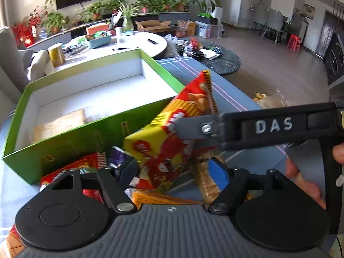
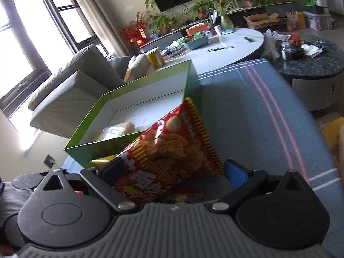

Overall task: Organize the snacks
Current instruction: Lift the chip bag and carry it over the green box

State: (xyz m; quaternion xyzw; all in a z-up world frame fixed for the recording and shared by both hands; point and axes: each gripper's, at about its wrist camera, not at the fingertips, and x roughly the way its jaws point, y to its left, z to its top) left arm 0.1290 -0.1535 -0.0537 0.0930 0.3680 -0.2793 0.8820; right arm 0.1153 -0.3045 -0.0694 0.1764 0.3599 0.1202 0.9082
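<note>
left tongs [image 1: 174, 169] half spread around a red and yellow bag [image 1: 163, 150], pads close on both sides; cannot tell if pinching it. bag standing tilted, top corner leaning toward the green box [image 1: 71, 142], low end down among other snacks. right tongs [image 1: 178, 126] reaching in from the right side in the left view, grey tip touching the middle of the bag. in the right view, right tongs [image 2: 172, 172] spread wide, bag [image 2: 167, 150] between the fingers, left pad right against it, blue right pad [image 2: 235, 173] clear of it. not pinching.

box open, white inside, sitting on a blue striped cloth [image 2: 247, 111] over the tabletop, near its left edge. clear pack [image 2: 116, 131] lying in the near end of the box, rest of the box floor bare. more snacks piled at the near edge of the tabletop, just in front of the box: a red pack [image 1: 86, 163] on the left, an orange pack [image 1: 154, 197] below the bag, a clear pack of brown biscuits [image 1: 207, 182] on the right. part of a hand [image 1: 305, 178] gripping the handle at the right.
</note>
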